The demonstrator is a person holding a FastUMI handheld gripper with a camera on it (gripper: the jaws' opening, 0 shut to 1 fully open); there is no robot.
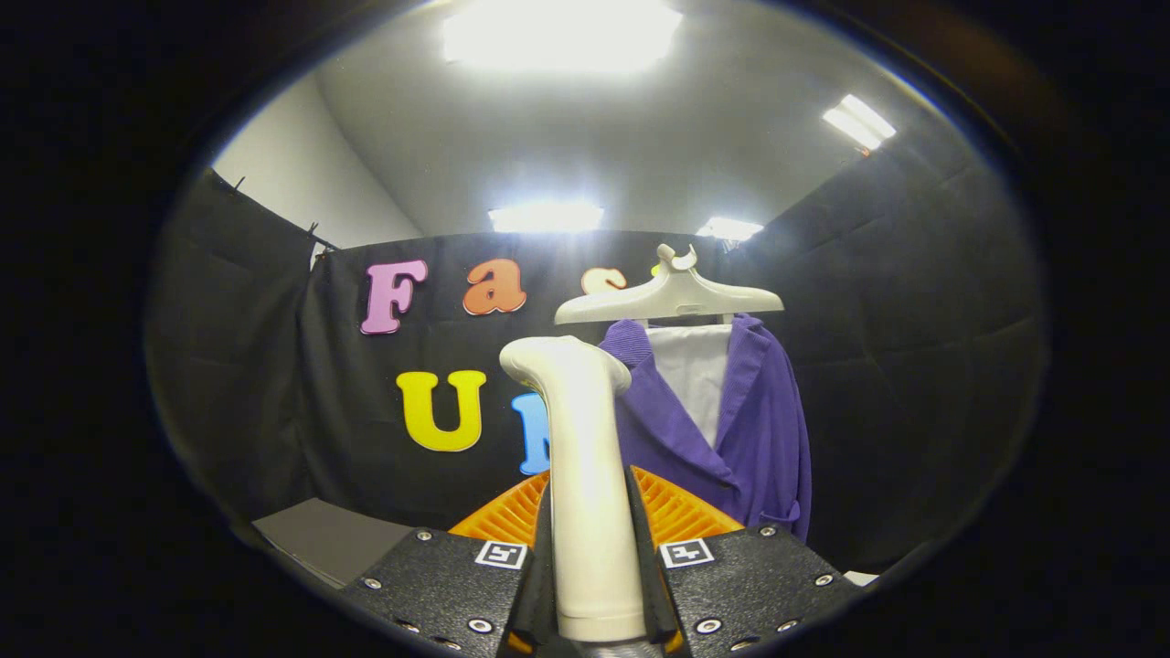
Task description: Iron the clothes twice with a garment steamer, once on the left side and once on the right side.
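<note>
Gripper (pixel 594 585): fingers clamping steamer (pixel 585 475) handle, head pointing up. Robe (pixel 731 429): hanging on hanger (pixel 672 297), beyond fingers, apart from steamer. Progress: prob. no pass underway; both sides seemingly left.

Your gripper (pixel 592 548): two broad textured finger blocks, silver screws along their edges, one square black-and-white marker on each.

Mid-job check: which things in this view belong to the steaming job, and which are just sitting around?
Job:
- garment steamer, clamped between the gripper fingers
- purple garment beyond, on its hanger

Lying about:
- grey board beside the fingers
</note>
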